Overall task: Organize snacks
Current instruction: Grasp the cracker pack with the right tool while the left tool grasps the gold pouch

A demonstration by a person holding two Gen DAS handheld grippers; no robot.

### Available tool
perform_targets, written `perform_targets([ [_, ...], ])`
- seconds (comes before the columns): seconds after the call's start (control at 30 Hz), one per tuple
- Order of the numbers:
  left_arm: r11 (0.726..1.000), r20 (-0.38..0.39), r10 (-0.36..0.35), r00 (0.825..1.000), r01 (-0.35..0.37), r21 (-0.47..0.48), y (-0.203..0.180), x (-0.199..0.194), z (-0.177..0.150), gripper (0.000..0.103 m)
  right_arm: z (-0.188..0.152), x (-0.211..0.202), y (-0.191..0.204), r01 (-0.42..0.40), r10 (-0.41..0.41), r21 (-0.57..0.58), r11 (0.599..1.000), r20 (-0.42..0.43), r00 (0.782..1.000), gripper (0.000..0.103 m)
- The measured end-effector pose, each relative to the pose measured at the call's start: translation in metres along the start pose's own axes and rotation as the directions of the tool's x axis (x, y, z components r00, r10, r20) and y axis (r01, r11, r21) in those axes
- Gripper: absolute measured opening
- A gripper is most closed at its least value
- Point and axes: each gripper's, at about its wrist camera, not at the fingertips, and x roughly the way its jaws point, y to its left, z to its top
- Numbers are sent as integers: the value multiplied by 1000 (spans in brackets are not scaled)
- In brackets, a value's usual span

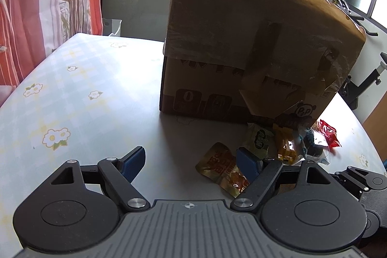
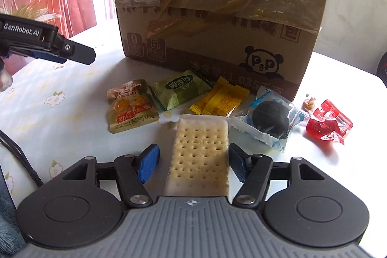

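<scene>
Crackers in a clear packet (image 2: 199, 156) lie between the right gripper's (image 2: 193, 161) half-spread fingers, right pad touching, snacks and box at twelve o'clock; left gripper (image 1: 193, 165) fingers wide, empty.

Both grippers look the same: left gripper (image 1: 191, 162) and right gripper (image 2: 192, 165) have a ribbed grey body with a small crosshair mark, two black round housings, black link arms with silver screws, and blue ribbed pads (image 2: 148, 166). The left one's side reads "GenRobot.AI" in white.
</scene>
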Motion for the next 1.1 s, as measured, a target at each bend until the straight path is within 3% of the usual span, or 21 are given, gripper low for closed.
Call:
perform_targets([
  [0.03,1000,-5,0,1000,0,0,0,1,-1,84,-1,-1,0,-1,1,-2,1000,3,1000,63],
  [0.1,1000,-18,-1,1000,1,4,-2,4,-3,84,-4,-3,-1,-6,6,-2,1000,22,1000,49],
  [0.27,999,-80,-35,996,36,8,-8,13,-10,81,-11,-5,-6,-20,21,-7,1000,71,997,49],
  [0.6,982,-183,-188,965,184,-40,-27,31,-21,41,-15,-6,-12,-67,63,38,997,93,994,49],
  [0.83,985,-165,-169,972,173,12,-43,40,-11,40,-17,-7,-16,-87,80,67,994,102,992,49],
  [0.93,991,-213,-103,972,118,58,-50,49,-14,40,-18,-6,-17,-95,87,76,993,105,991,49],
  [1.1,993,-194,-61,979,80,89,-51,54,-15,36,-18,-7,-18,-102,92,84,991,107,990,49],
])
